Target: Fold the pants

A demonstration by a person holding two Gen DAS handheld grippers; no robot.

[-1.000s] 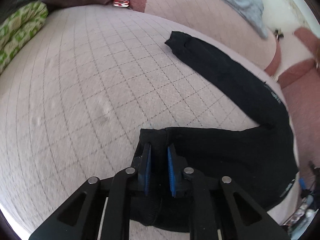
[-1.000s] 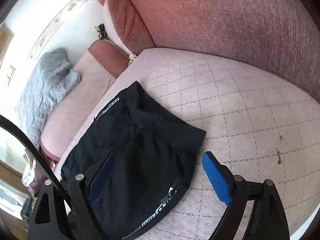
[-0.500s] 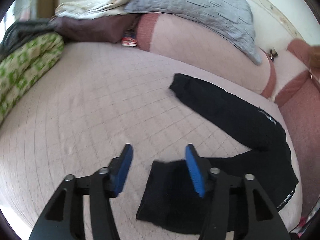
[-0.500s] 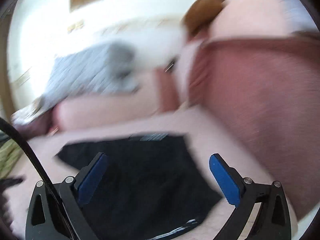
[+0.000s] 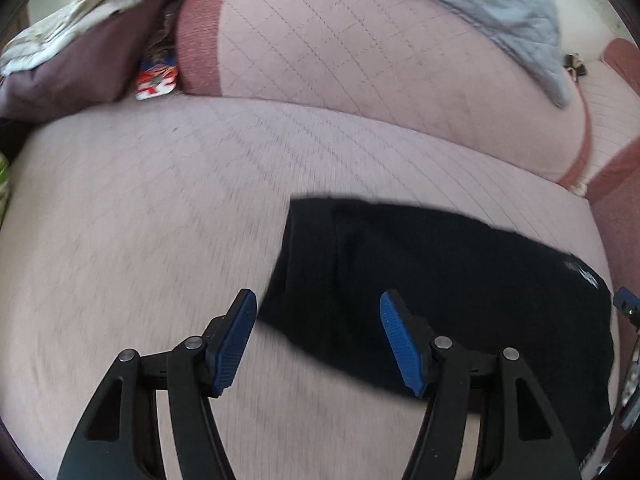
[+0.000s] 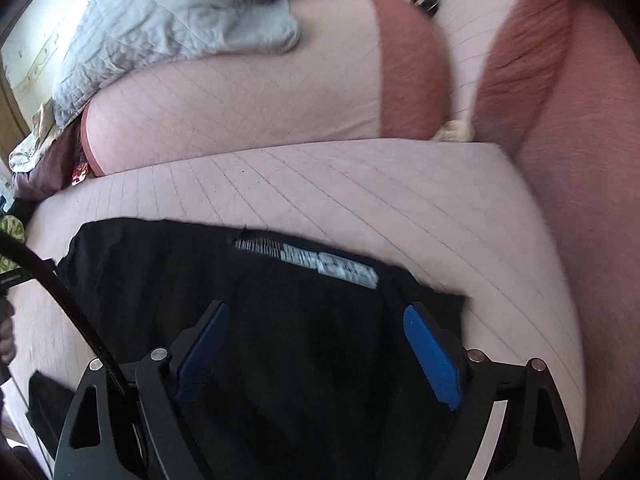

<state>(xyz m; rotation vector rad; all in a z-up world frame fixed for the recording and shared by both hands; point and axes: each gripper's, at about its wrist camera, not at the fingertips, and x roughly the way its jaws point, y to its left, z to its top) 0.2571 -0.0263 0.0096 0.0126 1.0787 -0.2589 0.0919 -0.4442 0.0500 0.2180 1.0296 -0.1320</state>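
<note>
Black pants (image 5: pixel 460 280) lie flat on the quilted pink cushion (image 5: pixel 140 208), now doubled into one broad band with white lettering (image 6: pixel 320 262) near the far edge. Left gripper (image 5: pixel 318 336) spread wide, holding nothing, above the hem end; a second ago it pinched the leg. Right gripper (image 6: pixel 316 354) likewise spread, empty, over the waist.

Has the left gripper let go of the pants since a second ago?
Yes. The left gripper was shut on the pants; now its jaws stand wide open above the cloth, facing the back cushion.
</note>
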